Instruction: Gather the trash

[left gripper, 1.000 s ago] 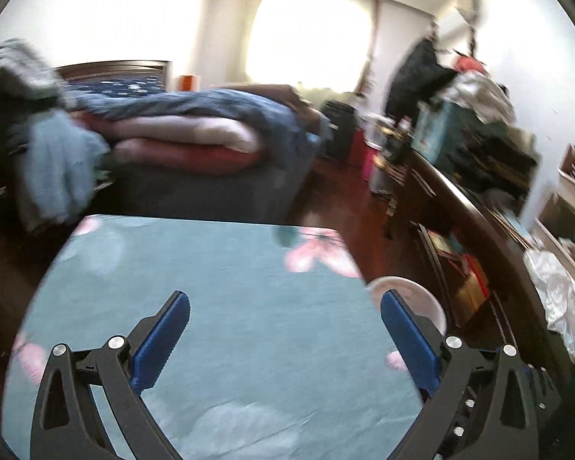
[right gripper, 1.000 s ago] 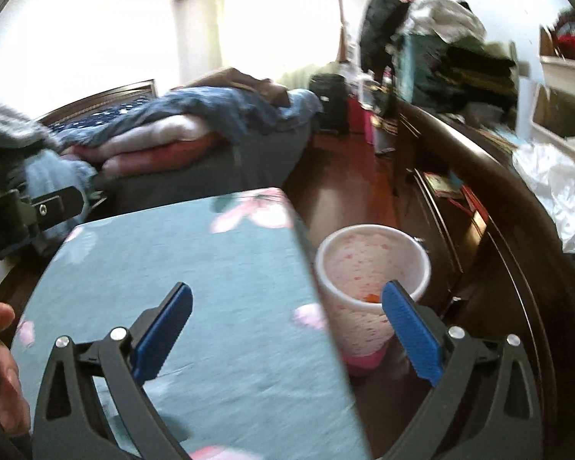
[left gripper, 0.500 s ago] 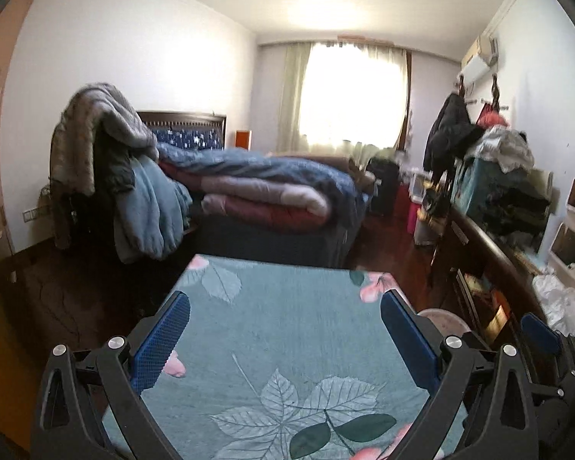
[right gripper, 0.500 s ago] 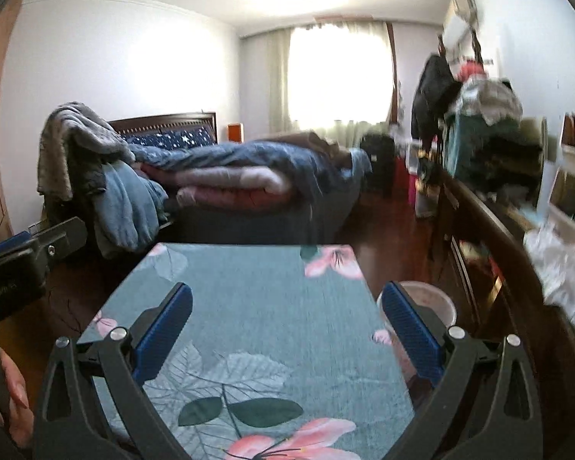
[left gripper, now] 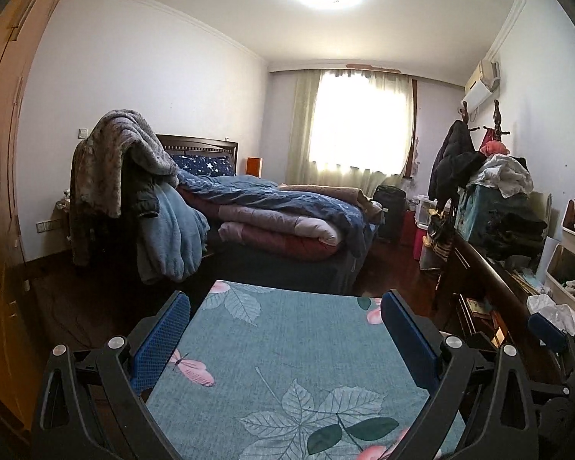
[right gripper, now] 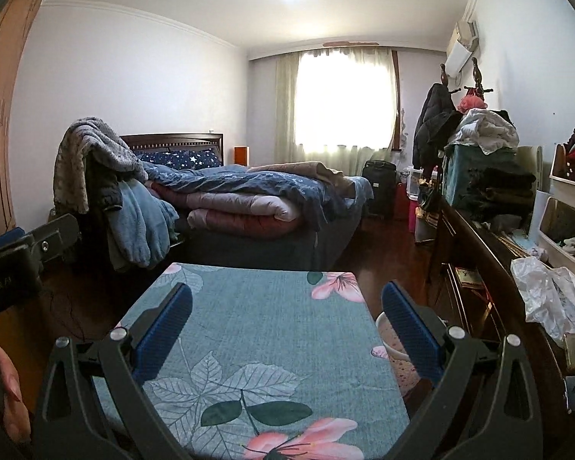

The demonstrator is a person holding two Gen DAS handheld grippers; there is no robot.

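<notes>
You're in a lived-in home bedroom. Straight ahead past your jaws sits a bed [left gripper: 287, 226] piled with a blue duvet and folded pink quilts, its dark wooden headboard [right gripper: 172, 142] against the wall. Beyond it, a bright curtained window [left gripper: 358, 122] closes off the far end. Ahead and left of your jaws, blankets [left gripper: 122, 161] hang heaped over something hidden. To the right, coats hang on a wooden rack [right gripper: 437, 115] under a wall air conditioner [left gripper: 481, 84], with clothes stacked along a dark dresser [right gripper: 475, 230]. Right under your jaws lies a floral teal cloth [left gripper: 295, 349].
</notes>
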